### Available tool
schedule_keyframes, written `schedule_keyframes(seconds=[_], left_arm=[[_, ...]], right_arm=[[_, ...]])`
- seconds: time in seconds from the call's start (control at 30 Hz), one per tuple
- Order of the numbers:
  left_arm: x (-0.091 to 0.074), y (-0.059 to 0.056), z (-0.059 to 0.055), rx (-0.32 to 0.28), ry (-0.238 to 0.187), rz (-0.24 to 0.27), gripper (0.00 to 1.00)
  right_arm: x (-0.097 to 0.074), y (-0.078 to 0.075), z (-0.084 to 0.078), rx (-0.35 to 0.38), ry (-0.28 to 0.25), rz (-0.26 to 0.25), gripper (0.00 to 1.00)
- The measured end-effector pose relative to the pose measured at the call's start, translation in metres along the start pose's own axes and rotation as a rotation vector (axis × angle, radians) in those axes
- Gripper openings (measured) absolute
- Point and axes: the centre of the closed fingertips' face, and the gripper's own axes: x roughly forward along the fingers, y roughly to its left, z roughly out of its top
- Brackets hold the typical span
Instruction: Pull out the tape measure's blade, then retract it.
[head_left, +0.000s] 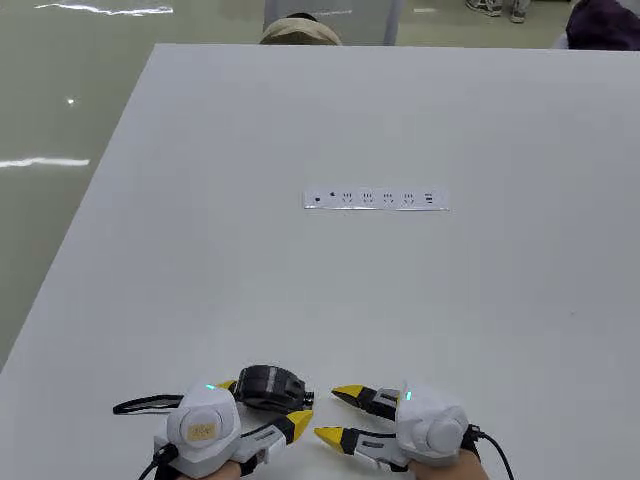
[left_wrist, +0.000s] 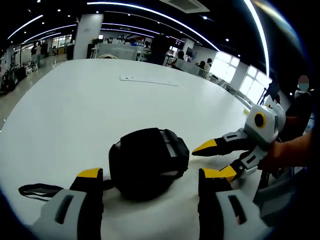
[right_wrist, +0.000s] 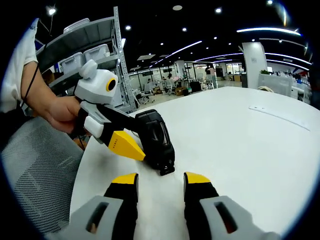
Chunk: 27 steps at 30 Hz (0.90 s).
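Observation:
A black tape measure (head_left: 270, 386) lies near the front edge of the white table (head_left: 400, 300), its blade in and its black wrist strap (head_left: 145, 404) trailing to the left. My left gripper (head_left: 263, 403) is open, with the case between its yellow-tipped jaws. In the left gripper view the tape measure (left_wrist: 147, 162) lies between the spread jaws of the left gripper (left_wrist: 151, 173), and the right gripper (left_wrist: 212, 159) enters from the right. My right gripper (head_left: 338, 414) is open, pointing left at the case. In the right gripper view the tape measure (right_wrist: 157, 137) lies just ahead of the right gripper (right_wrist: 161, 178).
A white power strip (head_left: 376, 199) is set flat in the table's middle. The table's left edge drops to a shiny floor (head_left: 50, 120). A chair back (head_left: 300, 30) stands at the far edge. A mesh chair (right_wrist: 30, 165) sits behind the left hand.

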Motion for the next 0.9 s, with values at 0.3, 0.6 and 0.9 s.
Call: schedule_keyframes(seconds=[0.3,0.6,0.9], left_arm=[[-0.011,0.001,0.004,0.036,-0.008,-0.03,0.76],[-0.018,-0.006,0.002,0.072,-0.014,-0.098,0.76],[-0.03,0.003,-0.004,0.096,-0.003,-0.094,0.76]], right_arm=[[-0.015,0.001,-0.002,0.019,-0.004,-0.046,0.37],[-0.031,0.003,-0.003,0.018,-0.006,-0.064,0.39],[-0.044,0.006,-0.003,0.012,-0.012,-0.08,0.42]])
